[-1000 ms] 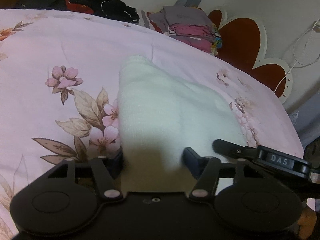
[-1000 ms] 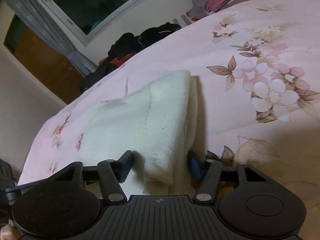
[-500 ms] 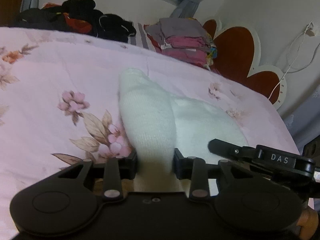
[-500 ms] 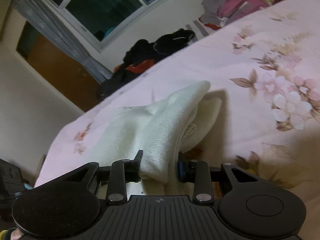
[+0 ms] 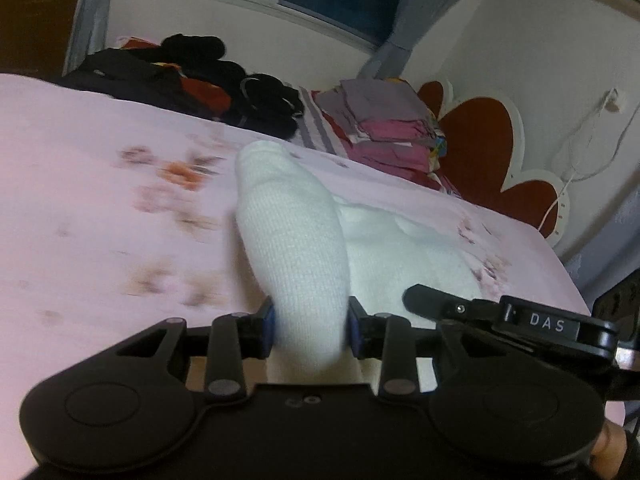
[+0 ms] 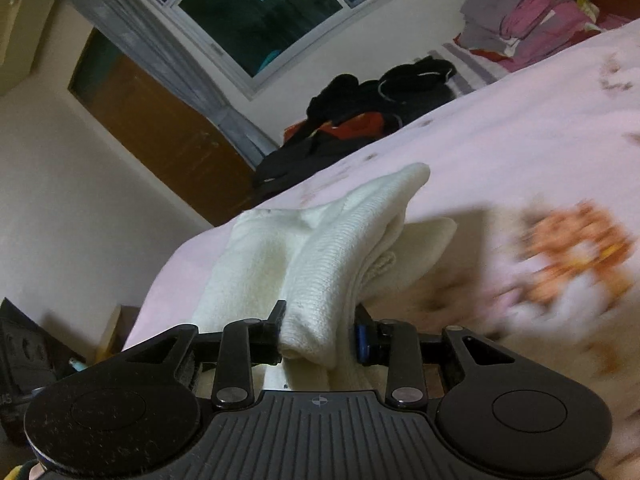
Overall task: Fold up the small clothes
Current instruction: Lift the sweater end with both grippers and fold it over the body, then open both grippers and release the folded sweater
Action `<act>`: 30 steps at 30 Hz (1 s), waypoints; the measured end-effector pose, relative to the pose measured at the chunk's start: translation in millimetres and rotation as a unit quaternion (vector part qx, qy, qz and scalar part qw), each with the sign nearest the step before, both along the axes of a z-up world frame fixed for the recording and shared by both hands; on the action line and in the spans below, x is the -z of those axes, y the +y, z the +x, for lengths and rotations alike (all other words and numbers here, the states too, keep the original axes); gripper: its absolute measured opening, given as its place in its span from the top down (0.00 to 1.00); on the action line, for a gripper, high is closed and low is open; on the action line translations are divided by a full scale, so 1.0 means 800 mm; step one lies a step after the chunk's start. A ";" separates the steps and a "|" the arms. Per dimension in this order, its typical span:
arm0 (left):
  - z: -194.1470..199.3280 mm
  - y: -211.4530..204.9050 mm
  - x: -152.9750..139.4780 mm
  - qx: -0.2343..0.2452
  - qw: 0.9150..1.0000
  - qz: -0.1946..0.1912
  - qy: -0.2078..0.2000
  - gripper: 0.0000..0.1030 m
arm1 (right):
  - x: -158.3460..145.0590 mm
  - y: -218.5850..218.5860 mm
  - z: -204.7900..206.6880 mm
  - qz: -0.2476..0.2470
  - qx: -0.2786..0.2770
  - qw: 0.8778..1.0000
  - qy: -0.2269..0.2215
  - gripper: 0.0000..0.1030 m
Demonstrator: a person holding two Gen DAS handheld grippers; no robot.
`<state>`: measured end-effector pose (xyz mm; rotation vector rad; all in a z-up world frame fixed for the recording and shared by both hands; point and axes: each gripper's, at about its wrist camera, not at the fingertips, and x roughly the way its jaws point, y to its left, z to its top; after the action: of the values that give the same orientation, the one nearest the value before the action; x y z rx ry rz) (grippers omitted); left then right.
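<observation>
A white knitted garment [image 5: 292, 236] is lifted off the pink floral bedspread [image 5: 88, 184], and both grippers pinch its near edge. My left gripper [image 5: 310, 330] is shut on one bunched corner of it. In the right wrist view the same white knit garment [image 6: 332, 256] stretches away from my right gripper [image 6: 320, 334], which is shut on the other corner. The far part of the cloth still trails on the bed. The right gripper's black body [image 5: 520, 320] shows at the lower right of the left wrist view.
Along the far side of the bed lie a dark heap of clothes [image 5: 192, 76] and a folded stack of grey and pink clothes [image 5: 392, 124]. A red flower-shaped headboard [image 5: 480, 152] stands on the right. A window [image 6: 256, 12] and a wooden door [image 6: 160, 128] lie beyond the bed.
Both grippers closed on the garment's near edge, then rose and pulled it up and back off the bed. The cloth now hangs bunched between them and the views tilt up toward the window.
</observation>
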<state>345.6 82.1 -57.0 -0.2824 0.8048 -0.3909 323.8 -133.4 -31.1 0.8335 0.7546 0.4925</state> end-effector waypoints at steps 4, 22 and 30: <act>0.004 0.090 0.003 -0.014 1.000 0.005 0.007 0.68 | -0.013 0.091 0.005 0.007 -0.007 1.000 0.006 0.69; 0.025 0.223 0.059 -0.041 0.998 0.031 0.020 0.44 | 0.021 0.226 0.017 -0.062 -0.013 0.996 0.056 0.57; 0.041 0.220 0.025 -0.048 0.997 0.023 -0.047 0.50 | -0.037 0.256 0.030 -0.161 0.013 0.986 -0.030 0.57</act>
<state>378.5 258.4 -77.4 -0.2573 0.7050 -0.2923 347.9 71.5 -1.5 0.5242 0.7421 0.3589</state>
